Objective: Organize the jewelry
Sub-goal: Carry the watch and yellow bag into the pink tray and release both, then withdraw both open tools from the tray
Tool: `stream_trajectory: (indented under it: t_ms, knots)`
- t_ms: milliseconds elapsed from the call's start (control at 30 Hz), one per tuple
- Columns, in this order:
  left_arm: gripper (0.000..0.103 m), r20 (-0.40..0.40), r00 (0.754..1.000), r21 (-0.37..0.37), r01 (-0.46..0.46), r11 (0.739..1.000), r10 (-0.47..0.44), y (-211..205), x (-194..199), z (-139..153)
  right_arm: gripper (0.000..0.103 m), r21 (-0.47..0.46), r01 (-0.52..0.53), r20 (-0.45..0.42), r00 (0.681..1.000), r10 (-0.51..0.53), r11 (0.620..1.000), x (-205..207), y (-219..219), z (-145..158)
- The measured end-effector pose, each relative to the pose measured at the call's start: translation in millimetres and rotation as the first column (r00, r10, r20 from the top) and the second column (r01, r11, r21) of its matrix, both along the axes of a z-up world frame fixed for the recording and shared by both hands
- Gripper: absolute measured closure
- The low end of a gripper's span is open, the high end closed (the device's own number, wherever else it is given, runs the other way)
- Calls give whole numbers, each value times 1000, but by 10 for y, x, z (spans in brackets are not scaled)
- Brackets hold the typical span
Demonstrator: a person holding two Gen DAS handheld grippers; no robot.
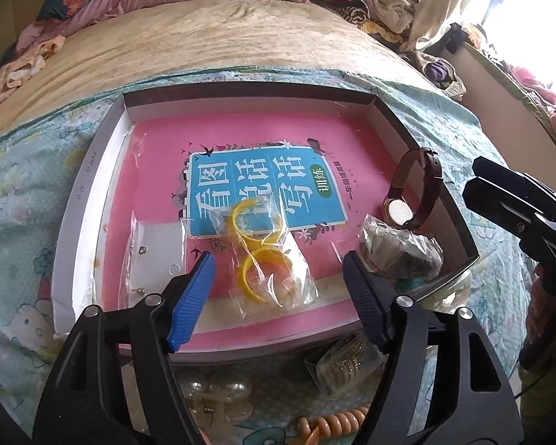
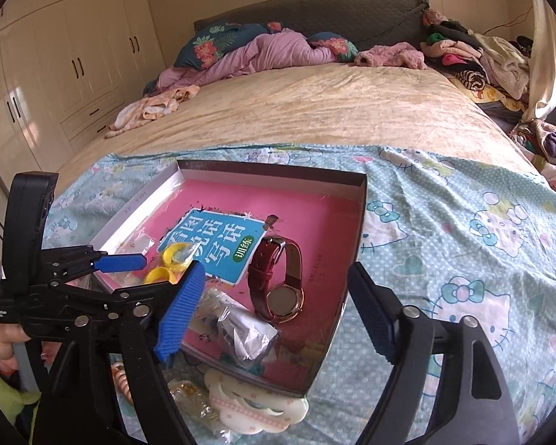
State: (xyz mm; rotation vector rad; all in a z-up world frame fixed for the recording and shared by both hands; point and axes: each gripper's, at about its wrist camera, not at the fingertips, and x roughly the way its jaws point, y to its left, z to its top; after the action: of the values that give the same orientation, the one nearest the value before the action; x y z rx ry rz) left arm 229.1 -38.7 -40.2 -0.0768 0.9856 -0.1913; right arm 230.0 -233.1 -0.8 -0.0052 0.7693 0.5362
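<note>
A shallow cardboard box (image 1: 78,200) (image 2: 359,222) lies on the bed with a pink book (image 1: 263,185) as its floor. A clear bag of yellow rings (image 1: 255,256) (image 2: 166,263) lies in it. My left gripper (image 1: 278,259) (image 2: 129,270) stands open just over that bag, its blue pads either side and clear of it. A watch with a dark red strap (image 1: 398,213) (image 2: 281,300) stands by the box's right wall, beside a crumpled clear bag with silvery contents (image 1: 396,252) (image 2: 244,330). My right gripper (image 2: 278,267) (image 1: 472,178) hangs open above them, holding nothing.
A flat clear bag with small studs (image 1: 155,256) lies at the box's left. On the Hello Kitty sheet in front of the box are a bag of gold chain (image 1: 348,363), an orange spiral tie (image 1: 333,422), clear beads (image 1: 218,389) and a white flower-shaped piece (image 2: 255,404). Clothes pile at the bed's head.
</note>
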Motion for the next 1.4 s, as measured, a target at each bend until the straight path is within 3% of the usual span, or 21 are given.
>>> stream_trajectory:
  t_ms: [400,833,1400]
  knots:
    - [10,93,995,6,-46,999,45,112,-287,356,12,27,7,71,997,-9,1000,-299,-97,336]
    - [10,208,970,3,-129,992,126,363,-676,718,10,24,-21,144,989,17,999,-660,-10,624]
    - [10,247,952,36,-197,980,182,621,-1135,719,10,6,-101,161,982,99,995,-1017,297,705]
